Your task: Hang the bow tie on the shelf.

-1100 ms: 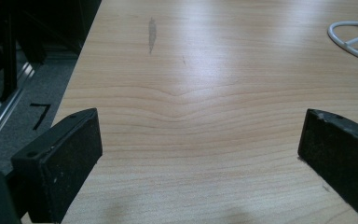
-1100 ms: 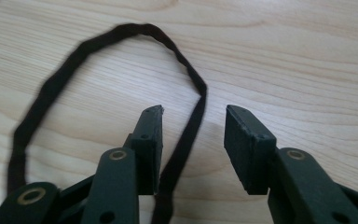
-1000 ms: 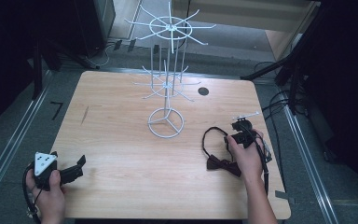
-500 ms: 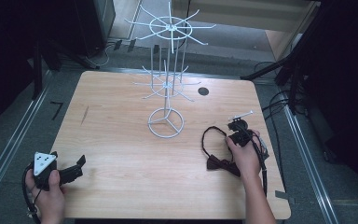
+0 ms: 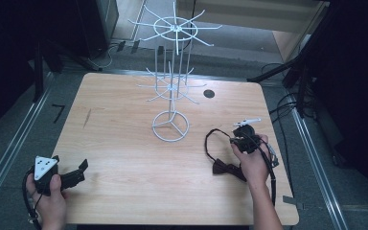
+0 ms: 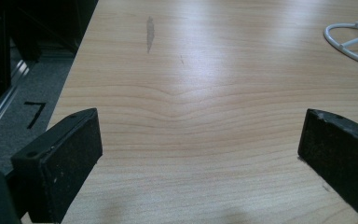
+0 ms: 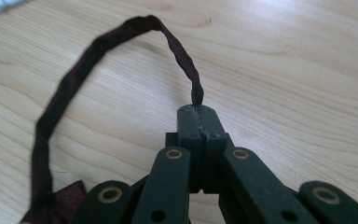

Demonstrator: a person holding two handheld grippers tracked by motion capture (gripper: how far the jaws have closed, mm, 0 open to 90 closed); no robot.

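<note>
floor mark (image 5: pixel 58 112): black tape on the grey floor at 9 o'clock of the counter (image 5: pixel 124 143), bent into a shape that reads like the digit 7
same mark, left gripper view (image 6: pixel 35 112): again a 7-like hook, black on grey floor beside the counter's edge
counter top: no print, label or brand legible
wire rack (image 5: pixel 171 125): no tag or lettering legible
tools: no readable marking on either

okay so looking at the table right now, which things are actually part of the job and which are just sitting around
In the job:
bow tie
its strap, pinched in the right gripper
white wire rack, likely

Sitting around:
left gripper, jaws open over bare table
dark disc
</note>
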